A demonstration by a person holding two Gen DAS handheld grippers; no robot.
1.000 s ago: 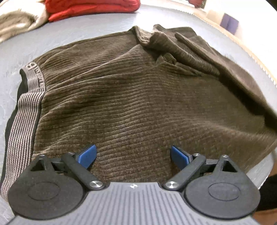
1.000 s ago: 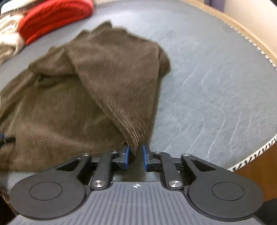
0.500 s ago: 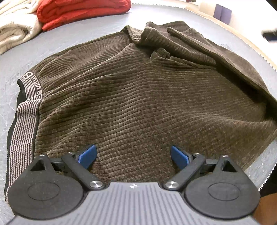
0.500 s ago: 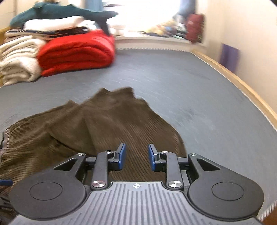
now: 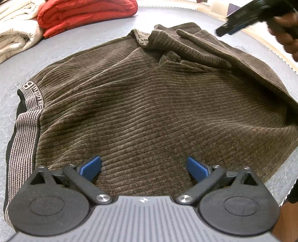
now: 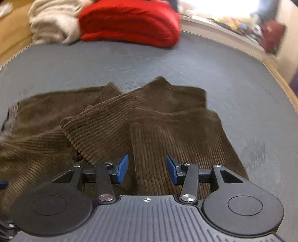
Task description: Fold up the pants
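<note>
From the striped waistband (image 5: 24,119) at left, the brown corduroy pants (image 5: 149,104) lie across the grey table (image 6: 242,83) – left gripper (image 5: 144,165) spread wide and empty above them, right gripper (image 6: 147,169) opening, nothing pinched – so the loosely draped leg (image 6: 104,122) may slump, spoiling the fold.

We note a grey work surface (image 6: 232,78) with a pale wood rim (image 6: 279,74). At its far end lie a folded red blanket (image 6: 128,22) and cream blankets (image 6: 50,24). Bright window light (image 6: 214,7) beyond; pale wall (image 6: 288,46) at right.
</note>
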